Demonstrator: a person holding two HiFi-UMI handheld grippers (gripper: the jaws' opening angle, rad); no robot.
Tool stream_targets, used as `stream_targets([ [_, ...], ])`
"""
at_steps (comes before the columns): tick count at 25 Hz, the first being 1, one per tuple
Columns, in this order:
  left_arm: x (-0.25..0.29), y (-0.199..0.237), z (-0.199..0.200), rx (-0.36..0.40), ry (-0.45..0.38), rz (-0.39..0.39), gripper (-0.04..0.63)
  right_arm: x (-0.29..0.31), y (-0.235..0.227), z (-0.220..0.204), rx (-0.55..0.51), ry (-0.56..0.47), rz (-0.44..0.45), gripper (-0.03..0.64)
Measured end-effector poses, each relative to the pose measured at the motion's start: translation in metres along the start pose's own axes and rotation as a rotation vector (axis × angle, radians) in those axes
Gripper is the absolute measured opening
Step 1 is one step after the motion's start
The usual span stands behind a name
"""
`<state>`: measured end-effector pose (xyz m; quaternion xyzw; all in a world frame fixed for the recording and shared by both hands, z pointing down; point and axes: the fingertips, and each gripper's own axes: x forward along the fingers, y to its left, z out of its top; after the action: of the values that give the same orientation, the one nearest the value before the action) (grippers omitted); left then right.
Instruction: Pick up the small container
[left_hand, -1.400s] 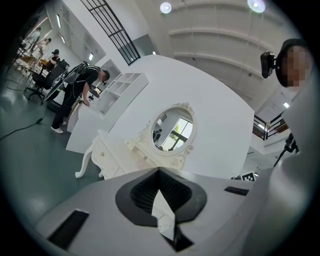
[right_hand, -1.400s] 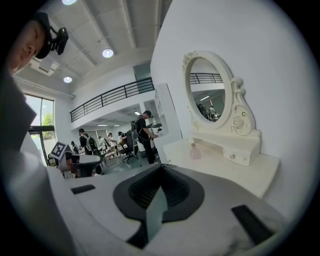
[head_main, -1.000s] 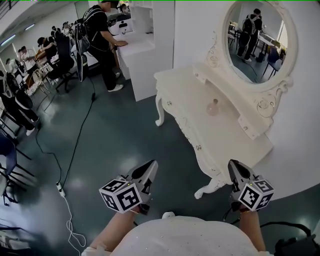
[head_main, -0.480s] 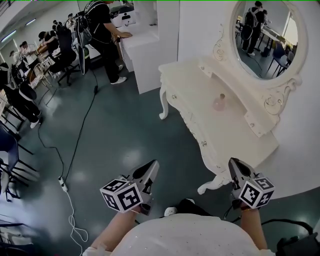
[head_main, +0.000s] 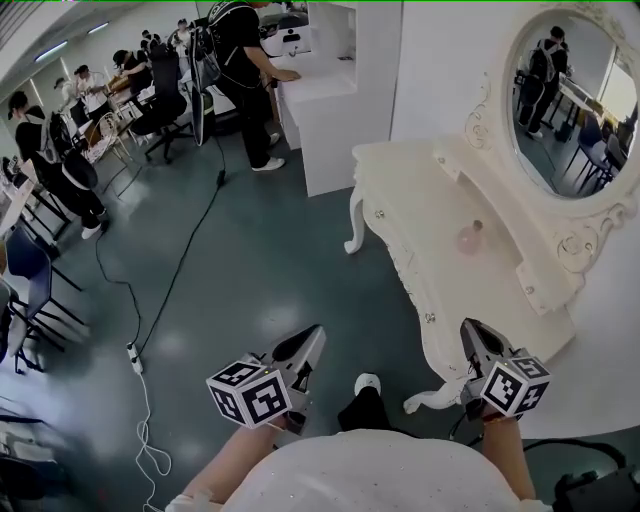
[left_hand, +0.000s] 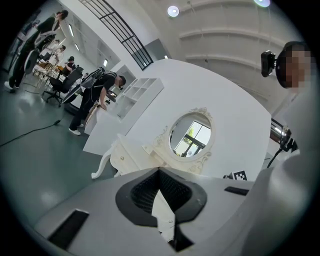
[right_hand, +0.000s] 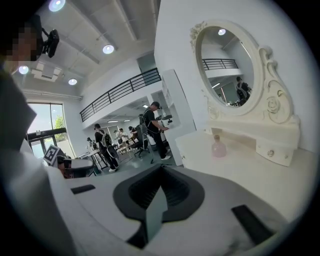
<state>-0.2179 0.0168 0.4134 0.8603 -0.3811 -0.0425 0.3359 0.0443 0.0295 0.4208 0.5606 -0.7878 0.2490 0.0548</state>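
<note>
Head view has us standing at the near end of a white dressing table (head_main: 415, 205), both grippers held low in front of our body over the dark floor (head_main: 260, 280). Our left gripper (head_main: 312, 337) has its jaws pressed together with nothing between them; it points out over the floor, apart from the table. Our right gripper (head_main: 468, 329) is likewise closed and empty, and it hangs just beside the table's near carved leg (head_main: 438, 398). The small container (head_main: 471, 237), a pink bottle with a narrow neck, stands upright on the tabletop below the oval mirror (head_main: 575, 100), well apart from both grippers. In the right gripper view we see it ahead and to the right of the jaws. Farther off, a person (head_main: 243, 60) stands at a white counter (head_main: 330, 105), and a black cable (head_main: 185, 265) runs across the floor.
</note>
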Motion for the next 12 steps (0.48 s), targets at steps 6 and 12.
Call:
stream_targets([
  [6, 0.015, 0.023, 0.047, 0.014, -0.074, 0.060, 0.003, 0.057, 0.006, 0.040, -0.063, -0.004, 0.081, 0.002],
  [12, 0.048, 0.036, 0.076, 0.020, -0.097, 0.087, 0.003, 0.100, -0.019, 0.074, -0.053, -0.013, 0.098, 0.002],
])
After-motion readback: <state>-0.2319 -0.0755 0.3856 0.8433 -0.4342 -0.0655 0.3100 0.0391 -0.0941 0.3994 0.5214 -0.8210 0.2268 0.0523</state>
